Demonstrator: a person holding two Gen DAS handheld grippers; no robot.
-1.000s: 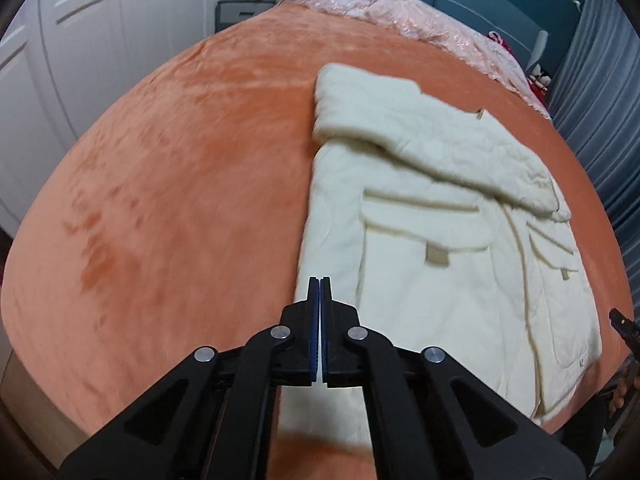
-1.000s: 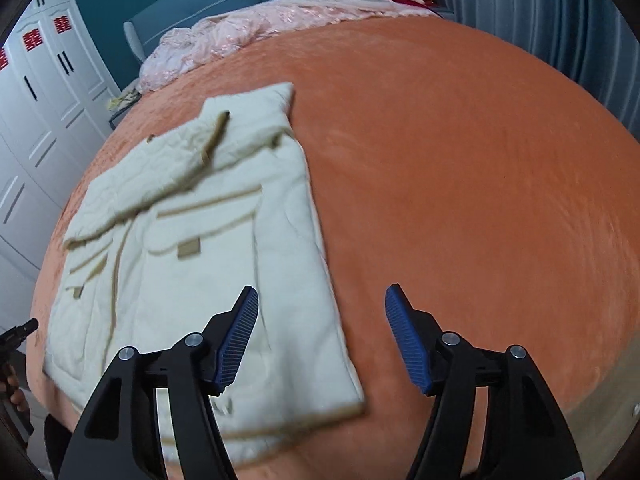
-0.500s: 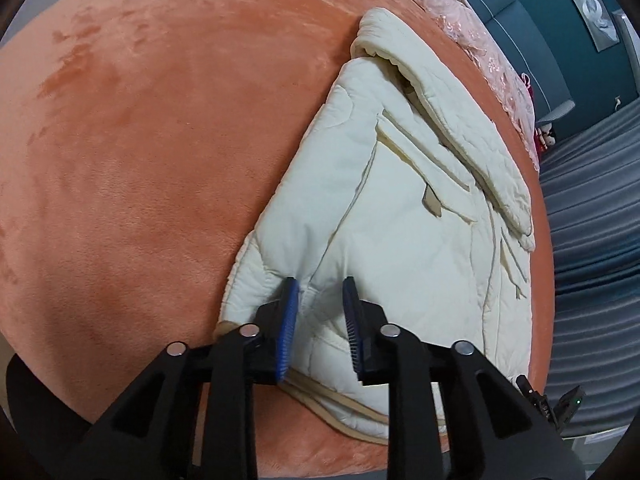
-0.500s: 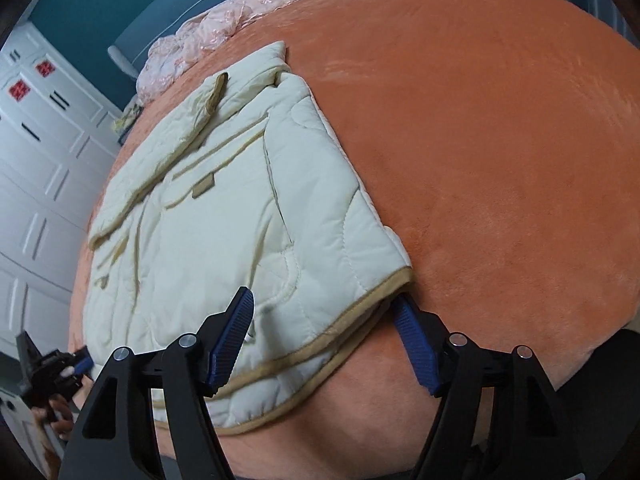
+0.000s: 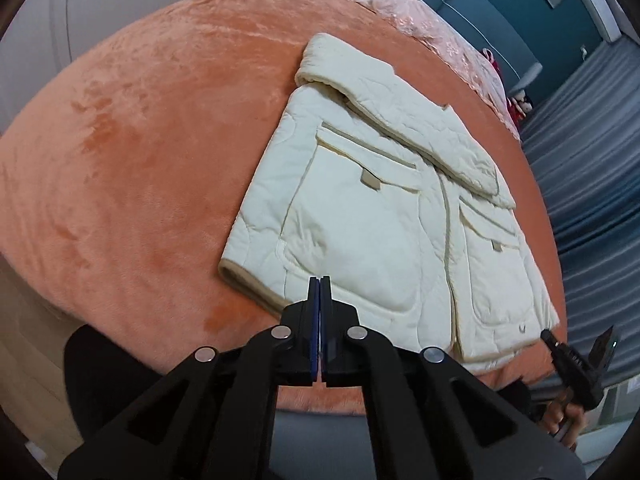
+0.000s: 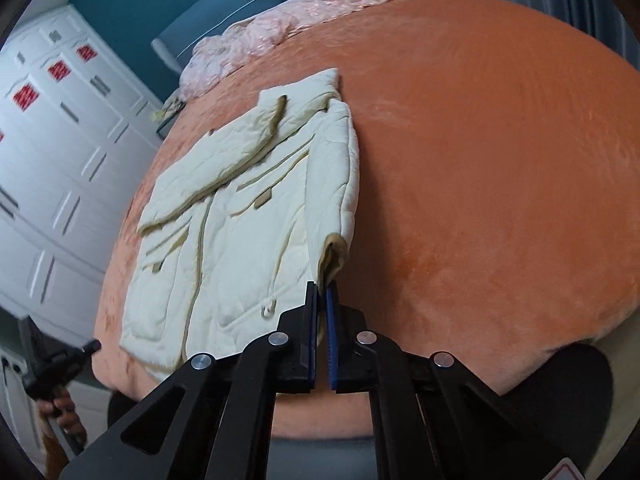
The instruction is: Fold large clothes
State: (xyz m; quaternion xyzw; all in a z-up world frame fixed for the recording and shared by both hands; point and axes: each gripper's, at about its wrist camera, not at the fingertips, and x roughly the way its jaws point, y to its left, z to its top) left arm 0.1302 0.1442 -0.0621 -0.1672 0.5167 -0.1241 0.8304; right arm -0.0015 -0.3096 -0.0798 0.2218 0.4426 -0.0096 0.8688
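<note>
A cream quilted jacket (image 5: 380, 220) lies front-up on the orange bed cover (image 5: 140, 160), one sleeve folded across its chest. My left gripper (image 5: 320, 280) is shut over the lower hem near the left corner. Its pads meet with no cloth showing between them, and the hem runs behind the fingers. In the right wrist view the jacket (image 6: 240, 248) has its near corner raised. My right gripper (image 6: 322, 286) is shut on that tan-edged hem corner, with fabric between the pads. Each view shows the other gripper (image 6: 94, 345) at the jacket's far corner, held by a hand (image 6: 64, 416).
A crumpled pink cloth (image 5: 420, 20) lies along the head of the bed, against a teal headboard (image 6: 224, 4). White wardrobe doors (image 6: 48, 160) stand on one side and grey-blue curtains (image 5: 592, 160) on the other. The bed cover (image 6: 480, 160) spreads wide beside the jacket.
The right jaws, open around the hem corner half a second ago, have shut on it and lifted it. The left jaws opened over the hem, then shut again.
</note>
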